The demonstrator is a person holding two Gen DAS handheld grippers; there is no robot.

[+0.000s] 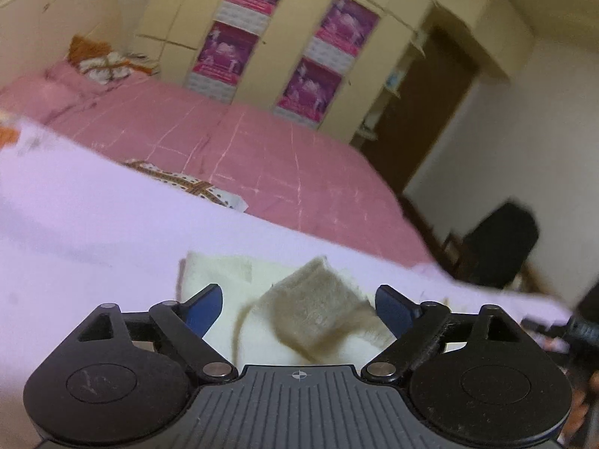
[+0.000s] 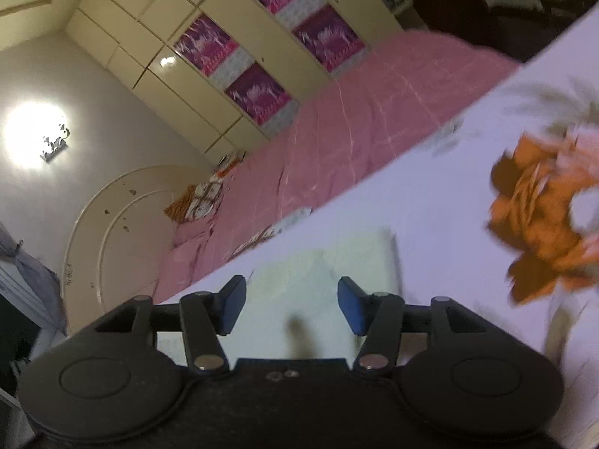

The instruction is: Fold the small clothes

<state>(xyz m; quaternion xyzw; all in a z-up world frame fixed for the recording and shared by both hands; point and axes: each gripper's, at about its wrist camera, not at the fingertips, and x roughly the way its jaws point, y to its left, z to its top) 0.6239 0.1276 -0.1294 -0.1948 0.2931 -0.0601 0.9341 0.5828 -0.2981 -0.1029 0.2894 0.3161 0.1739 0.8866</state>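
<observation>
A small cream cloth (image 1: 232, 280) lies on the pale lilac sheet (image 1: 93, 232), with a beige fuzzy flap (image 1: 318, 310) standing up from it, blurred. My left gripper (image 1: 299, 305) is open just above the cloth; the flap rises between its blue pads (image 1: 207, 305) without touching them. In the right wrist view the same cream cloth (image 2: 337, 269) lies flat on the sheet (image 2: 430, 194). My right gripper (image 2: 292, 305) hovers over its near edge, open, with nothing pressed between its pads (image 2: 350, 305).
A pink bedspread (image 1: 243, 149) stretches behind the sheet toward cream wardrobes with magenta posters (image 1: 224, 56). An orange crumpled garment (image 2: 543, 217) lies on the sheet to the right. A patterned cloth (image 1: 187, 183) sits at the sheet's far edge. A dark chair (image 1: 501, 247) stands at right.
</observation>
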